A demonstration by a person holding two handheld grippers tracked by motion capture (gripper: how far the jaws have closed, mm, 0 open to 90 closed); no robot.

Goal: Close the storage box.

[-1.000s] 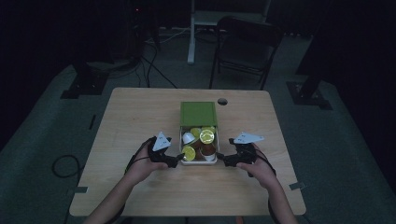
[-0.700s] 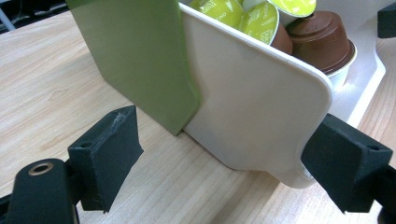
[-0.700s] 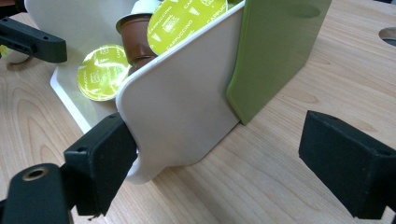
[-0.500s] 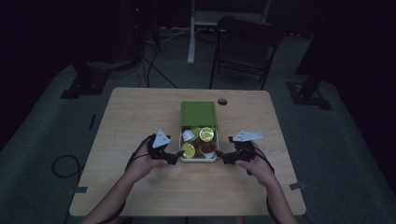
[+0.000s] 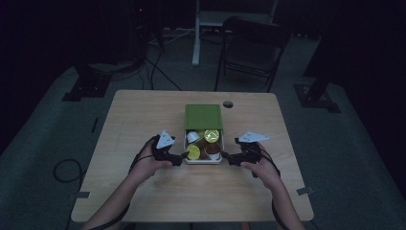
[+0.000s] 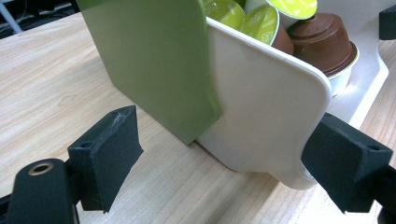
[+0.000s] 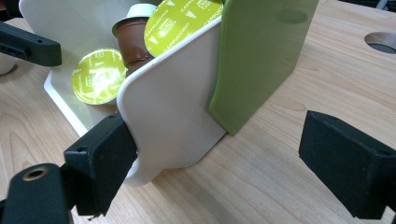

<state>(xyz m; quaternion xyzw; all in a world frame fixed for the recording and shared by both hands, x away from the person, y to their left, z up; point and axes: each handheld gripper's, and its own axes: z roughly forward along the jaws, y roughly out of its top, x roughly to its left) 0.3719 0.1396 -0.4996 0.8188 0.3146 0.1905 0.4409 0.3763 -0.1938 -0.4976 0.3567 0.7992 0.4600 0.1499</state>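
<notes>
White plastic drawer [image 5: 203,160], rounded corners, glossy capsules [image 5: 211,136], matte green sleeve [image 5: 203,116], wood-grain bench [image 5: 143,110]; left gripper [image 5: 181,156] and right gripper [image 5: 225,156] jaws wide, gripping nothing.

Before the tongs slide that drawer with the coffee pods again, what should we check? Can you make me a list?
1. Left tongs open around the white drawer corner: ok, one pad touches the corner, the other stands clear.
2. Right tongs open at the other corner: ok, one pad touches.
3. Drawer partly out of the green sleeve: ok.
4. Coffee pods all inside the drawer: ok, though piled up to the rim.
5. Drawer flat on the table: ok.
6. Firm grip on the drawer: not ok, neither tongs clamp it.
</notes>
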